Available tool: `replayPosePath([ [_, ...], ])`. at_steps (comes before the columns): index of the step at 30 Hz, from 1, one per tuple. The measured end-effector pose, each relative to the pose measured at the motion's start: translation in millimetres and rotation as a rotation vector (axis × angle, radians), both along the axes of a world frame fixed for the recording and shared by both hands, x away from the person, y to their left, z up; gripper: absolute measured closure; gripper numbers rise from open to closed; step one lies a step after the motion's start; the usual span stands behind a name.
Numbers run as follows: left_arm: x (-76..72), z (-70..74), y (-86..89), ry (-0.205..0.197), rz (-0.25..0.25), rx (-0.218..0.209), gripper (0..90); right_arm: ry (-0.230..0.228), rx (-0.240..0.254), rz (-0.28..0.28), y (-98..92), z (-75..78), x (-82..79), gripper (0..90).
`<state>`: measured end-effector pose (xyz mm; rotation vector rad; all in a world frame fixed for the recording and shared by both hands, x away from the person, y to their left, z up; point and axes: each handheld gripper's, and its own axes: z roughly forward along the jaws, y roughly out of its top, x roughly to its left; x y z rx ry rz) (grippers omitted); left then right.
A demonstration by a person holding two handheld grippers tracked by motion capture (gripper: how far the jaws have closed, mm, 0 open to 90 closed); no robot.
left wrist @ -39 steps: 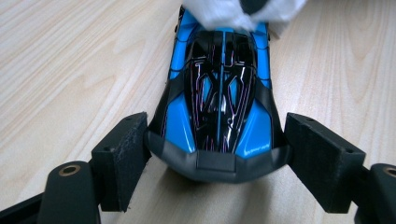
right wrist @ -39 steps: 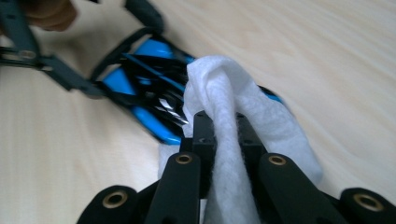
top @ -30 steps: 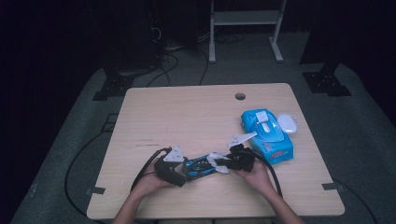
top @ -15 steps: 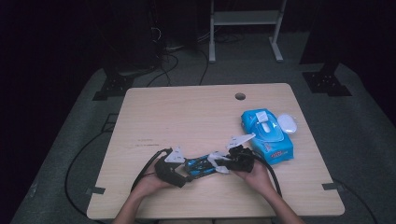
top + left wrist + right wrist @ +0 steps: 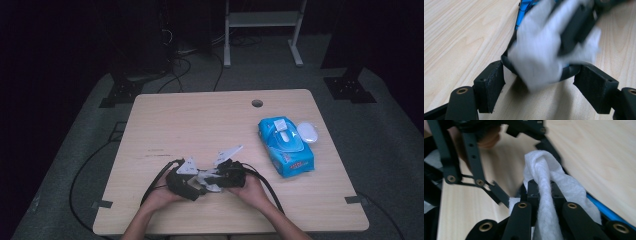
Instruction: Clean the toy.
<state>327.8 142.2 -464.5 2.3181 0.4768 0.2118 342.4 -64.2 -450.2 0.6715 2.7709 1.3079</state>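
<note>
- I am wiping a pair of dark glasses with blue arms (image 5: 524, 6) with a white tissue (image 5: 544, 170), near the front edge of the worktop (image 5: 200, 120), between my two hands.
- My right tongs (image 5: 541, 187) are pressing together on the tissue, which is bunching up between the jaws and spilling over them in soft folds.
- My left tongs (image 5: 539, 75) are standing spread around the round dark rim of the glasses; the pads are sitting at either side of it, and I am judging that they are steadying it, though I cannot tell how firmly they are pressing.
- In the left gripper view the tissue (image 5: 536, 50) is blurring across the lens, so I take it that the rubbing is under way.
- I am judging the tissue to be very light, limp and easy to tear or drop, so it is best taken in a thick bunch, as now, rather than by one thin edge.
- I am judging the glasses to be light, stiff and slippery, with lenses that scratch; the rim is the safer place to hold, not the lens or the thin arms.
- Further out, to the right, a blue tissue pack (image 5: 286, 145) is lying flat, with a white oval thing (image 5: 308, 132) just beside it.
</note>
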Motion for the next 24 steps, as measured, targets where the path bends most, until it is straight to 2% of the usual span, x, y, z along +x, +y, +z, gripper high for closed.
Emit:
replayPosePath([
  [2, 1.5, 0.2, -0.4, -0.001, -0.011, 0.007, 24.0, -0.019, -0.008, -0.043, -12.5, 4.0, 2.3, 82.1],
  [5, 1.8, -0.2, -3.1, -0.001, -0.008, 0.002, 24.0, -0.019, -0.008, -0.089, -25.9, 6.4, 4.4, 82.2],
  [8, 1.1, -0.8, -4.3, 0.001, 0.001, -0.007, 24.0, -0.026, -0.011, -0.062, -19.8, 6.1, 0.7, 82.1],
  [11, 0.0, -0.9, -4.7, -0.001, 0.007, -0.005, 24.0, -0.018, -0.018, 0.010, 0.8, 0.2, -4.8, 82.0],
  [13, -0.1, -0.5, -3.4, -0.004, 0.007, 0.001, 24.0, -0.034, -0.026, 0.026, 8.5, -1.5, -6.2, 82.0],
  [16, 0.5, -0.5, -2.7, -0.004, 0.005, 0.001, 24.0, -0.016, 0.003, -0.011, -1.6, 2.6, 2.6, 82.1],
  [18, 1.4, -1.2, -3.4, -0.003, 0.001, -0.006, 24.0, -0.020, 0.002, -0.059, -12.0, 7.7, 7.8, 82.1],
  [20, 1.9, -1.9, -4.3, -0.003, 0.001, -0.014, 24.0, -0.013, 0.010, -0.081, -17.4, 12.6, 11.9, 82.1],
  [22, 2.0, -1.7, -4.6, -0.002, 0.000, -0.010, 24.0, 0.002, 0.021, -0.085, -14.0, 14.7, 15.7, 82.1],
  [24, 1.5, -1.3, -4.6, -0.005, -0.001, -0.003, 24.1, 0.019, 0.024, -0.067, -2.5, 12.0, 18.9, 82.1],
])
